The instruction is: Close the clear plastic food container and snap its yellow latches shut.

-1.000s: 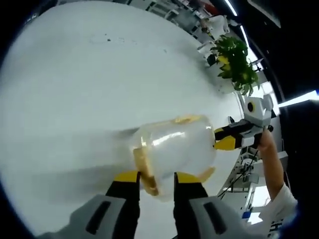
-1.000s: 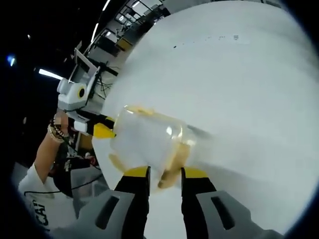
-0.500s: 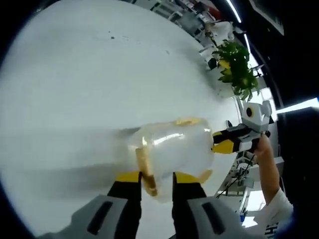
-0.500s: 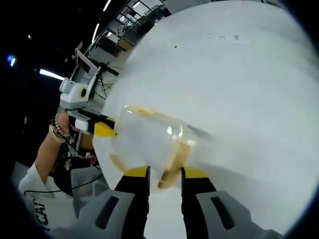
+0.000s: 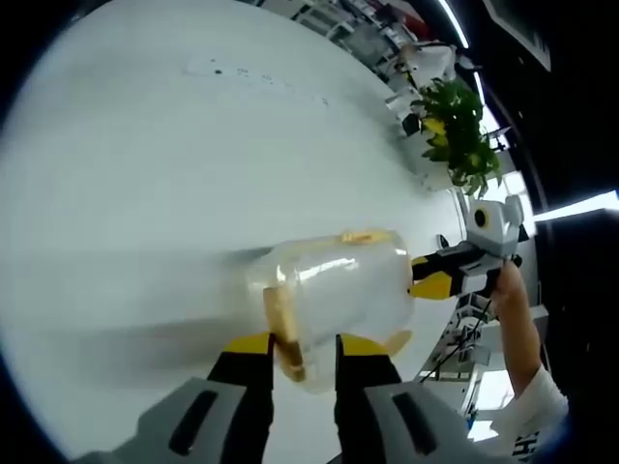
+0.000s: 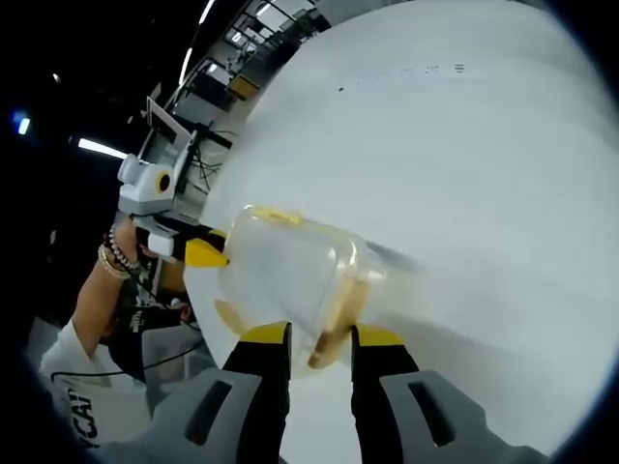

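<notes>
The clear plastic food container lies on the white table, lid on, with yellow latches at its ends. My left gripper is shut on the near yellow latch. At the container's far end my right gripper comes in from the right and touches it. In the right gripper view the same container lies between both grippers. There my right gripper is shut on its near yellow latch, and my left gripper holds the far end. Another latch lies flat along the top edge.
The white table stretches wide around the container. A potted green plant stands at the table's far edge. A person's hand and wrist with a bracelet hold the left gripper; office furniture lies in the dark beyond.
Both views have drifted slightly. The container and both grippers keep the same hold.
</notes>
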`<state>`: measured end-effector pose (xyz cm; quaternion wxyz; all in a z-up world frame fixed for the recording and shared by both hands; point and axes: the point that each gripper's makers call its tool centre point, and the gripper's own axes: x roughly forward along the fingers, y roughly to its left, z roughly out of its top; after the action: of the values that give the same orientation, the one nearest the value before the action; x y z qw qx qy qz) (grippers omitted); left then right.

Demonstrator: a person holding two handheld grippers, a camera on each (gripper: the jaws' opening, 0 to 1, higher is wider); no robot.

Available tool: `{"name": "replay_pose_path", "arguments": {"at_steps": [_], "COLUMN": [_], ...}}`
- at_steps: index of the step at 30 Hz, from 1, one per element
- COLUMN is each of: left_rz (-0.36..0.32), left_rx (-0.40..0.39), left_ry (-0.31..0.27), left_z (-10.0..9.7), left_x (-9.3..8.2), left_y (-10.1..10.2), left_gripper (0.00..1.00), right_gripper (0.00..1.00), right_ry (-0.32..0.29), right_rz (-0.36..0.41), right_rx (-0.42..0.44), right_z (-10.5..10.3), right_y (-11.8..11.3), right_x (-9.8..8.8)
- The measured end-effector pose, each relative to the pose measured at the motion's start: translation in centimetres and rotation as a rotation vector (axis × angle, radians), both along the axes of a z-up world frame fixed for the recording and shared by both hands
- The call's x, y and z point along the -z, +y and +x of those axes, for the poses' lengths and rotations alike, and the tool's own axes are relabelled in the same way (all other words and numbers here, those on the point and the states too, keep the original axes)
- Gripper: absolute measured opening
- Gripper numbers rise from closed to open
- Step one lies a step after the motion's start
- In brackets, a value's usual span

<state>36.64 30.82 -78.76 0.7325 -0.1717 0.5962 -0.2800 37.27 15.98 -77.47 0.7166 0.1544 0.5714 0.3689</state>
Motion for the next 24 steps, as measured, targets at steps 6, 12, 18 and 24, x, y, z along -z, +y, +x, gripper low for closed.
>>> {"name": "replay_pose_path", "arguments": {"at_steps": [6, 12, 18, 24], "left_rz": [0.000, 0.000, 0.004, 0.006], "left_rx": [-0.002, -0.001, 0.003, 0.011], "left_ry": [0.000, 0.000, -0.011, -0.022], "left_z": [0.1, 0.1, 0.1, 0.1], "left_x": [0.0, 0.0, 0.0, 0.0], "left_y": [0.1, 0.2, 0.2, 0.2], "left_gripper": [0.16, 0.17, 0.17, 0.17], "right_gripper": [0.20, 0.20, 0.20, 0.21], "right_ry": [-0.002, -0.001, -0.013, -0.028], "right_rz": [-0.004, -0.004, -0.002, -0.012], "right_rx": [0.002, 0.004, 0.004, 0.000], "right_z": [-0.2, -0.3, -1.1, -1.6], "right_y": [-0.2, -0.4, -0.3, 0.0], "right_x": [0.3, 0.6, 0.8, 0.8]}}
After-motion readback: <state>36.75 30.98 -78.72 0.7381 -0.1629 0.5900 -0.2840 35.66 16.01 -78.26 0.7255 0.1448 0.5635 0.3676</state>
